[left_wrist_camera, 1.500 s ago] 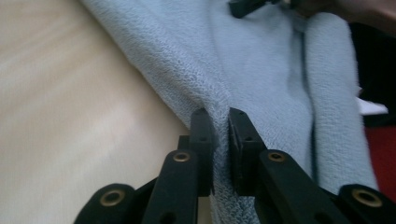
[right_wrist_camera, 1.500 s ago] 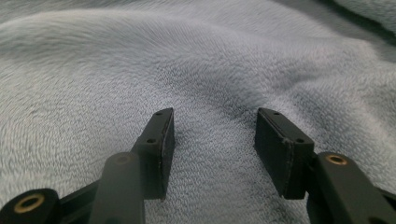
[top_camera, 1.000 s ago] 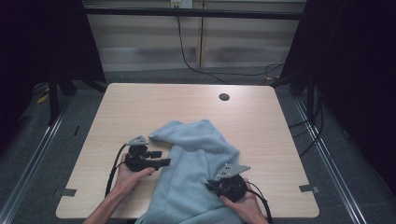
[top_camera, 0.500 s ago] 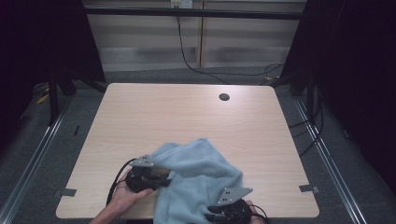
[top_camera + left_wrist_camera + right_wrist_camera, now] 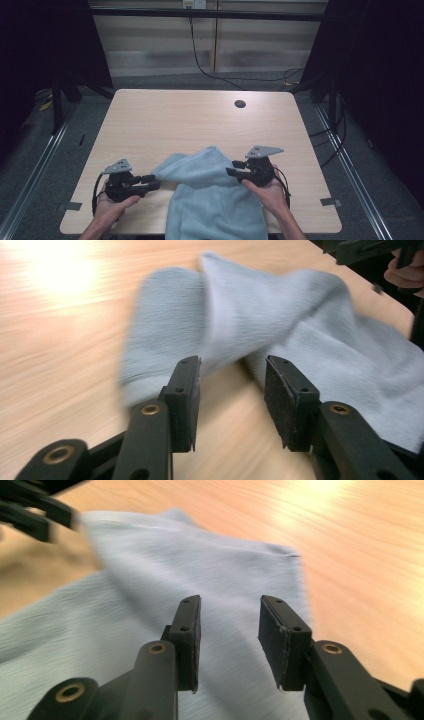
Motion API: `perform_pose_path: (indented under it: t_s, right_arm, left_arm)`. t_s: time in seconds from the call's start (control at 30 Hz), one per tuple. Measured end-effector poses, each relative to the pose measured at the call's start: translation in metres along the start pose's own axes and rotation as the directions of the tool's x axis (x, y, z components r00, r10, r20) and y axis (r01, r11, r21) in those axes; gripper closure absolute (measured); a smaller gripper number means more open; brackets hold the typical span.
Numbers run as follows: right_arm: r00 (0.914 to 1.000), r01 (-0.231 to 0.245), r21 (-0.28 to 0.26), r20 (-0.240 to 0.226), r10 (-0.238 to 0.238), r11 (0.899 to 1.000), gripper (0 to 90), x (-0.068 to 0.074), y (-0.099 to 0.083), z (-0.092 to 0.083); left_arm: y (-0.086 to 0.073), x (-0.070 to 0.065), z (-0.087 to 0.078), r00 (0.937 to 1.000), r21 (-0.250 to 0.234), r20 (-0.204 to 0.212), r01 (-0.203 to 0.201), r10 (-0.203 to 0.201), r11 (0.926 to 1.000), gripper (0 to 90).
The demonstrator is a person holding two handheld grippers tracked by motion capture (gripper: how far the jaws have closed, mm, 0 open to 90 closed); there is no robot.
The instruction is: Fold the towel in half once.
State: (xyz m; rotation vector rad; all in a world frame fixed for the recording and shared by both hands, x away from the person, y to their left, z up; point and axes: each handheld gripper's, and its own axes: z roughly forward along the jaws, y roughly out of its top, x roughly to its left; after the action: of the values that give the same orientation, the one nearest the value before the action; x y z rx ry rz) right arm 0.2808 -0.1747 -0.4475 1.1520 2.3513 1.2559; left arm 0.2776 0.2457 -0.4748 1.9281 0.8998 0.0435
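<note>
A light blue towel [image 5: 215,200] lies folded at the table's near edge and hangs over it. My left gripper [image 5: 154,183] is just left of the towel's left corner, pointing right at it. Its jaws have just been opening; in the left gripper view the gripper [image 5: 231,395] is open with only bare table between its pads and the towel [image 5: 280,315] just ahead. My right gripper [image 5: 232,168] is at the towel's right side, pointing left. It has also just been opening, and hovers [image 5: 227,640] open over the towel [image 5: 175,580], gripping nothing.
The wooden table [image 5: 175,120] has a dark cable hole [image 5: 240,104] near its far edge. Grey tape marks sit at the near corners [image 5: 72,205] [image 5: 327,201]. Black cables run along the floor behind the table. Dark frames flank both sides.
The towel has been pulled toward the near edge and spread flatter. Both grippers have come off it: the left one drew back to the left, and the right one rose away from the front edge.
</note>
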Motion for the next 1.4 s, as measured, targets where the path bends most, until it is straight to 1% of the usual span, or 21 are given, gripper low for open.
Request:
perform_pose_path:
  t_s: [0.03, 0.13, 0.2, 0.4, 0.5, 0.53, 0.6, 0.7, 0.77, 0.8, 0.87, 0.93, 0.97, 1.03, 1.13, 1.2, 1.27, 1.3, 1.33, 1.37, 1.4]
  right_arm:
    - [0.9996, -0.009, 0.026, 0.025, 0.008, 1.0, 57.3, -0.01, 0.004, 0.014]
    - [0.9993, -0.026, 0.049, 0.029, 0.025, 0.998, 55.3, -0.018, 0.006, 0.03]
    - [0.9983, -0.019, 0.107, 0.056, 0.014, 0.994, 52.0, -0.024, 0.006, 0.054]
    - [0.9967, -0.01, 0.134, 0.081, -0.001, 0.991, 48.5, -0.026, 0.002, 0.069]
    - [0.9943, 0.014, 0.166, 0.102, -0.031, 0.986, 48.7, -0.023, -0.003, 0.073]
    - [0.9902, 0.047, 0.162, 0.122, -0.068, 0.986, 51.1, -0.019, -0.007, 0.075]
    - [0.9909, 0.047, 0.159, 0.117, -0.066, 0.986, 57.6, -0.018, -0.007, 0.074]
    - [0.994, 0.061, 0.151, 0.08, -0.074, 0.987, 83.9, -0.014, -0.007, 0.074]
    - [0.9931, 0.066, 0.155, 0.085, -0.08, 0.986, 86.4, -0.011, -0.005, 0.074]
    - [0.9959, 0.04, 0.105, 0.076, -0.048, 0.994, 86.9, -0.013, -0.001, 0.067]
    - [0.9975, 0.002, 0.034, 0.071, -0.004, 0.999, 87.0, -0.017, 0.007, 0.053]
    - [0.9975, -0.003, 0.003, 0.071, 0.003, 1.0, 87.0, -0.018, 0.013, 0.044]
    - [0.9955, 0.018, -0.054, 0.094, -0.013, 0.998, 87.0, -0.019, 0.029, 0.025]
    - [0.994, 0.031, -0.12, 0.108, -0.018, 0.992, 87.0, -0.02, 0.045, 0.004]
    - [0.9924, 0.044, -0.177, 0.121, -0.022, 0.983, 87.0, -0.02, 0.059, -0.016]
    - [0.9902, 0.068, -0.251, 0.136, -0.034, 0.966, 87.0, -0.02, 0.075, -0.039]
    - [0.9871, 0.083, -0.279, 0.155, -0.041, 0.957, 87.0, -0.02, 0.085, -0.049]
    - [0.9871, 0.083, -0.279, 0.155, -0.041, 0.957, 87.0, -0.02, 0.085, -0.049]
    - [0.9829, 0.09, -0.296, 0.18, -0.036, 0.951, 87.0, -0.023, 0.096, -0.057]
    - [0.9802, 0.097, -0.304, 0.194, -0.038, 0.948, 87.0, -0.025, 0.1, -0.059]
    - [0.9781, 0.092, -0.311, 0.206, -0.028, 0.946, 87.0, -0.028, 0.105, -0.061]
  left_arm:
    - [-0.002, 0.004, -0.001, 0.9998, 0.003, -0.02, 0.003, -0.003, 1.0, 52.6]
    - [-0.006, 0.014, 0.002, 0.9987, 0.027, -0.05, 0.013, -0.011, 0.9995, 46.7]
    - [-0.008, 0.018, 0.008, 0.9968, 0.055, -0.077, 0.022, -0.018, 0.9982, 41.5]
    - [-0.005, 0.022, 0.023, 0.9916, 0.094, -0.129, 0.005, 0.007, 0.9956, 39.1]
    - [-0.004, 0.021, 0.034, 0.9897, 0.116, -0.14, -0.013, 0.029, 0.9932, 45.9]
    - [-0.003, 0.02, 0.036, 0.9889, 0.116, -0.143, -0.023, 0.039, 0.993, 60.6]
    - [-0.002, 0.02, 0.039, 0.9897, 0.112, -0.139, -0.02, 0.036, 0.9935, 76.7]
    - [0.003, 0.023, 0.033, 0.9962, 0.05, -0.087, 0.003, 0.001, 0.9988, 86.0]
    - [0.011, 0.024, 0.025, 0.9964, 0.007, -0.084, -0.003, 0.003, 1.0, 87.6]
    - [0.021, 0.023, 0.017, 0.9964, -0.041, -0.085, -0.003, 0.0, 0.9992, 88.0]
    - [0.027, 0.022, 0.013, 0.9962, -0.061, -0.087, -0.009, 0.004, 0.9981, 88.1]
    - [0.041, 0.021, 0.005, 0.9951, -0.095, -0.098, -0.022, 0.013, 0.9953, 88.0]
    - [0.05, 0.02, 0.0, 0.994, -0.106, -0.107, -0.035, 0.024, 0.9937, 88.0]
    - [0.076, 0.015, -0.016, 0.9905, -0.142, -0.123, -0.079, 0.062, 0.9866, 88.0]
    - [0.092, 0.011, -0.027, 0.9846, -0.146, -0.142, -0.123, 0.102, 0.9817, 88.0]
    - [0.114, 0.005, -0.039, 0.9772, -0.148, -0.157, -0.167, 0.143, 0.9749, 87.9]
    - [0.13, 0.002, -0.042, 0.9723, -0.152, -0.162, -0.193, 0.168, 0.9693, 87.9]
    - [0.13, 0.002, -0.042, 0.9723, -0.152, -0.162, -0.193, 0.168, 0.9693, 87.8]
    - [0.139, 0.001, -0.042, 0.9702, -0.158, -0.168, -0.202, 0.175, 0.9666, 87.4]
    - [0.156, 0.003, -0.037, 0.9725, -0.179, -0.179, -0.181, 0.149, 0.967, 87.1]
    - [0.156, 0.003, -0.037, 0.9725, -0.179, -0.179, -0.181, 0.149, 0.967, 85.4]
